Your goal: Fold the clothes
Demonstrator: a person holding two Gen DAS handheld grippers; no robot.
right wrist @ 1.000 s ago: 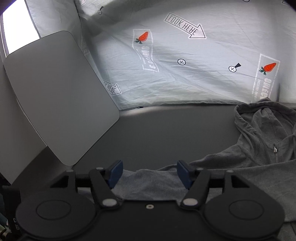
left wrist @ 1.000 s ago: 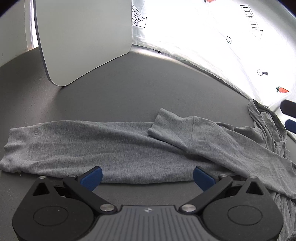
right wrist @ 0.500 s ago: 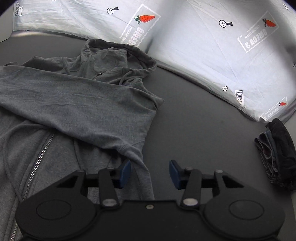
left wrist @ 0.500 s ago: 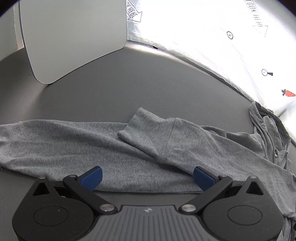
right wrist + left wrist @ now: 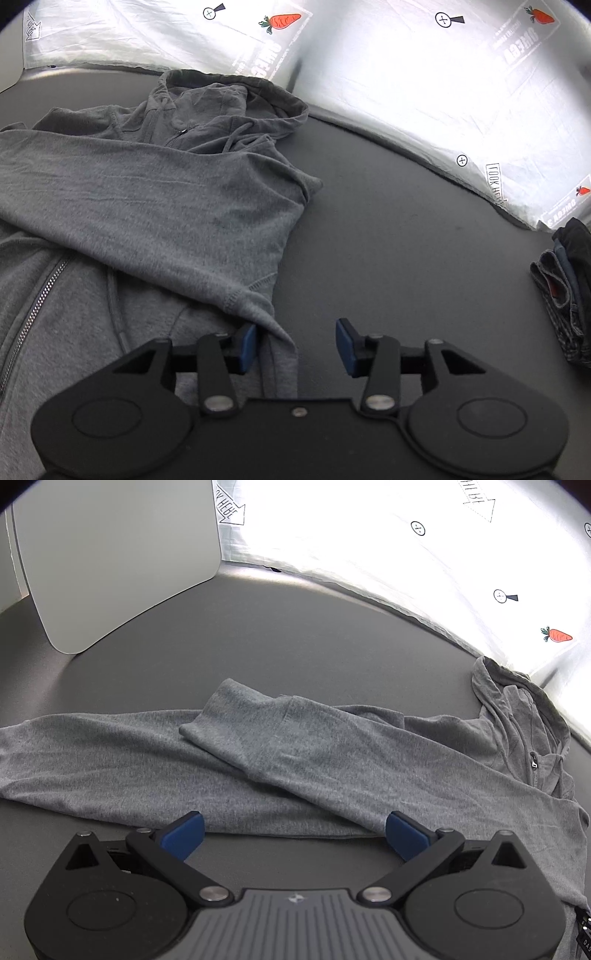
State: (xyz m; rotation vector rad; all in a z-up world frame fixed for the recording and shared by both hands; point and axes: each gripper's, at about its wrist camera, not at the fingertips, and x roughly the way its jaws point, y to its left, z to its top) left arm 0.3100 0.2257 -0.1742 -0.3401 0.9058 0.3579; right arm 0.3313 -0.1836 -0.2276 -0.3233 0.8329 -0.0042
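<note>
Swung off the far backdrop view, the right gripper (image 5: 295, 345) now looks down at the grey hoodie's (image 5: 155, 206) right shoulder edge; its fingers (image 5: 246, 347) have just been closing to about half open, and a fold of hoodie hem lies between them, near the left pad, not pinched. Left gripper (image 5: 293, 834) has slid rightward along the garment; fingers wide open, holding nothing, poised above the near edge of the folded body. Hoodie lies spread on the dark table (image 5: 388, 229), one sleeve (image 5: 266, 731) already crossed over the chest, hood (image 5: 236, 99) at the far side beside the printed sheet (image 5: 406, 74). Folded dark clothes (image 5: 569, 288) sit at far right. Risk, as judged: the right fingers catch only the top layer, so the crossed sleeve slips off on lifting; uneven pulls would skew the fold.
</note>
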